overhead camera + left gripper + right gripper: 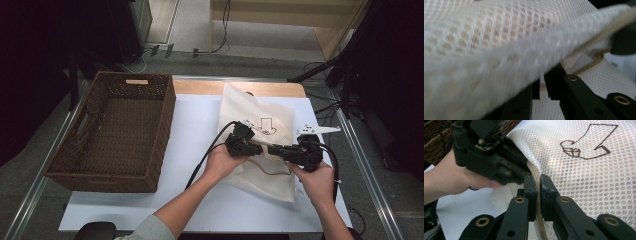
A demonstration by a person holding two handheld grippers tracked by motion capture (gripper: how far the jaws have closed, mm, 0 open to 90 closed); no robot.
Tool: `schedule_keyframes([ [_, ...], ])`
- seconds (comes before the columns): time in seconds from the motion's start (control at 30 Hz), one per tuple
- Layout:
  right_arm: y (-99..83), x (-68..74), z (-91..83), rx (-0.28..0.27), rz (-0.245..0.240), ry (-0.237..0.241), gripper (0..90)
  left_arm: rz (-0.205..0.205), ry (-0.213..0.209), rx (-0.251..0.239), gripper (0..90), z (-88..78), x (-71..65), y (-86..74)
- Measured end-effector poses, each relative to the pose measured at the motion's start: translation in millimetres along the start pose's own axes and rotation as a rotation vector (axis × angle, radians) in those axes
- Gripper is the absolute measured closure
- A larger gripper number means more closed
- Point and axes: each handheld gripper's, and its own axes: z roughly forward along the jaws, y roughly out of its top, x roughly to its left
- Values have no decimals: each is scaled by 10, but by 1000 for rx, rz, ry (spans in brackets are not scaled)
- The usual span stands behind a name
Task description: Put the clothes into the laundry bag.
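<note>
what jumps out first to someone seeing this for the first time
Two black grippers, left gripper and right gripper, meet tip to tip over a white mesh bag at the table's middle; the right one pinches the bag's zipper edge. A big brown wicker basket sits at the table's left.

A white mesh bag [486, 37] is lying blurred and close across most of the left gripper view, its thick folded edge running from lower left up to the right. Along that edge a beige zipper [604, 35] is showing — its teeth climbing toward the upper right corner. Below, the left gripper [542, 87] is holding its two black jaws slightly apart — nothing sitting between the tips.
</note>
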Motion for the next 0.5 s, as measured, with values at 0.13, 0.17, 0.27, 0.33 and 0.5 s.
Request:
schedule_keyframes([
  [0.13,-6,-8,10,2,-1,-3,853,32,-2,11,730,-122,-31,-57],
  [0.17,-7,-8,12,3,0,-3,853,31,-11,3,715,-158,-39,-68],
  [0.27,-8,-8,21,3,2,-2,852,33,-33,5,668,-270,-63,-100],
  [0.33,-10,-5,23,5,3,-1,850,30,-34,10,634,-330,-76,-132],
  [0.5,-14,-10,35,9,10,10,847,23,-30,-1,547,-460,-72,-209],
])
